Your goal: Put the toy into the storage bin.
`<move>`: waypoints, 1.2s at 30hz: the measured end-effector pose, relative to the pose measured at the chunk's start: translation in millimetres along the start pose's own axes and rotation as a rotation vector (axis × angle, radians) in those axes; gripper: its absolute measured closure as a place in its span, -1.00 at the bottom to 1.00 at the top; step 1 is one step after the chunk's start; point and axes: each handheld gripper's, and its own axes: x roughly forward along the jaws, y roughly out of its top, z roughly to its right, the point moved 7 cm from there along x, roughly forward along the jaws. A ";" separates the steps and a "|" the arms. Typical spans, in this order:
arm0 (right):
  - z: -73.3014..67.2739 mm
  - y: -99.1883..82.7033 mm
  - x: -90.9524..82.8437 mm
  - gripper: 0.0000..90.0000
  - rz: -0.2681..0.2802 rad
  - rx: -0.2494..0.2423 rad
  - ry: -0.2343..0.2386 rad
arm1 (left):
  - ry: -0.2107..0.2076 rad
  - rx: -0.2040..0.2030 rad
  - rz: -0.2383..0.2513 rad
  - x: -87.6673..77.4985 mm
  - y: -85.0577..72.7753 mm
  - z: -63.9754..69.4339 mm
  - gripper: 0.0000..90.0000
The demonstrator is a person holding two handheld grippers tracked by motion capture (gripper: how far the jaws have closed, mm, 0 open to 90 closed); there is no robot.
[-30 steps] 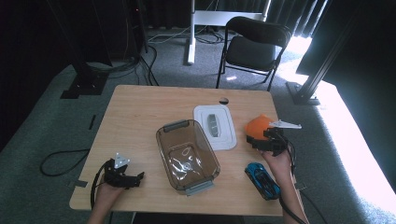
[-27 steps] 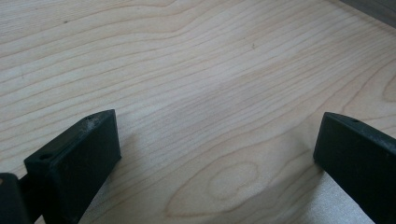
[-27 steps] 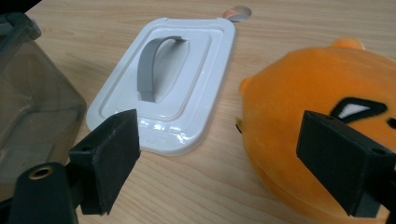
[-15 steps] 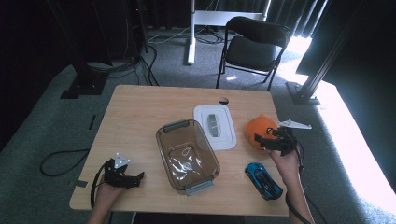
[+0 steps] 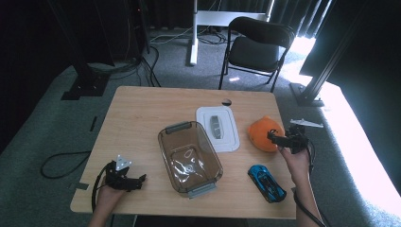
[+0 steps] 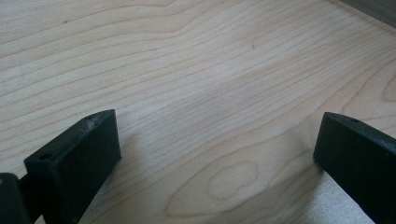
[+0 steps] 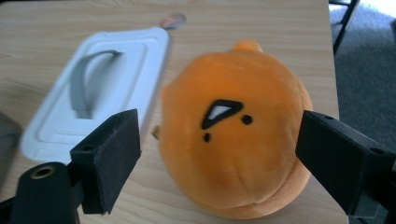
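Observation:
A round orange plush toy point(image 5: 262, 134) point(image 7: 233, 135) with a small black face lies near the table's right edge. My right gripper point(image 5: 275, 138) point(image 7: 219, 154) is open, its jaws standing on either side of the plush without closing on it. My left gripper point(image 5: 137, 181) point(image 6: 217, 154) rests open at the front left corner of the table over bare wood. A clear plastic container point(image 5: 189, 157) with grey clips sits in the middle. Its white lid point(image 5: 218, 128) point(image 7: 88, 88) lies behind it, beside the plush. A blue toy car point(image 5: 266, 182) lies at the front right.
The wooden table point(image 5: 142, 118) has a small dark hole cover point(image 5: 226, 101) near its far edge. A black folding chair point(image 5: 257, 47) stands beyond the table. Cables point(image 5: 61, 158) trail on the grey carpet at the left.
My right gripper has moved left and slightly forward over the last second, bringing its open jaws around the orange plush. The left gripper has stayed where it was.

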 end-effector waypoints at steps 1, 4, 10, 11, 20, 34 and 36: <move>1.6 -0.8 3.1 -0.70 -0.008 0.005 -0.002 | 0.000 0.000 0.000 0.0 0.0 0.0 -0.98; 5.2 -0.6 11.0 -0.67 -0.018 0.016 -0.006 | 0.000 0.000 0.000 0.0 0.0 0.0 -0.98; 9.5 3.5 25.9 -0.60 -0.053 0.018 -0.016 | 0.000 0.000 -0.001 0.0 0.0 0.0 -0.98; 10.0 2.4 29.1 -0.54 -0.062 0.006 -0.033 | 0.000 0.000 -0.001 0.0 0.0 0.0 -0.98; 13.2 -8.3 41.9 -0.19 -0.125 -0.026 -0.080 | 0.000 0.000 0.000 0.0 0.0 0.0 -0.98; 11.0 -9.9 42.6 0.39 -0.161 -0.061 -0.088 | 0.000 0.000 -0.001 0.0 0.0 0.0 -0.98; 10.1 -9.5 40.1 0.44 -0.155 -0.065 -0.086 | 0.000 0.000 0.000 0.0 0.0 0.0 -0.98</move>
